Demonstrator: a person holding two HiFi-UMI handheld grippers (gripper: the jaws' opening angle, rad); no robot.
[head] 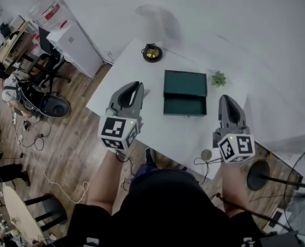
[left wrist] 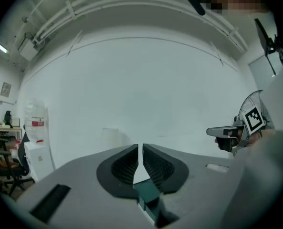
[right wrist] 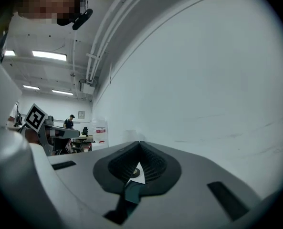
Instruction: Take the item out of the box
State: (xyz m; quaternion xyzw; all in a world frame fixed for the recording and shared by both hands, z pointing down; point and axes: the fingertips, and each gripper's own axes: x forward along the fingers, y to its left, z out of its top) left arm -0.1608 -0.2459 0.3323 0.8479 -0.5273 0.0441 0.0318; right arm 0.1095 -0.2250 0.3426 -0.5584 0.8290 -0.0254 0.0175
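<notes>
1. Box (head: 185,92): dark green, rectangular, top and front wall showing. It sits ahead of your grippers, between them, touching neither.
2. Your left gripper (head: 135,85): jaws pressed to a thin slit, nothing in them. Your right gripper (head: 227,99): jaws fully together, empty.
3. Surface: white table (head: 183,134). Small green plant (head: 218,78) ahead of right gripper, just beside box.
4. Room: white wall (head: 219,14) ahead, wood floor (head: 75,148) left of left gripper.

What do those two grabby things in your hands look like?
The left tongs and right tongs are smooth grey, curving to narrow tips, with black ribbed pads inside. Each carries a cube with black-and-white square markers. Thin cables hang beneath them. The person wears a dark top.
</notes>
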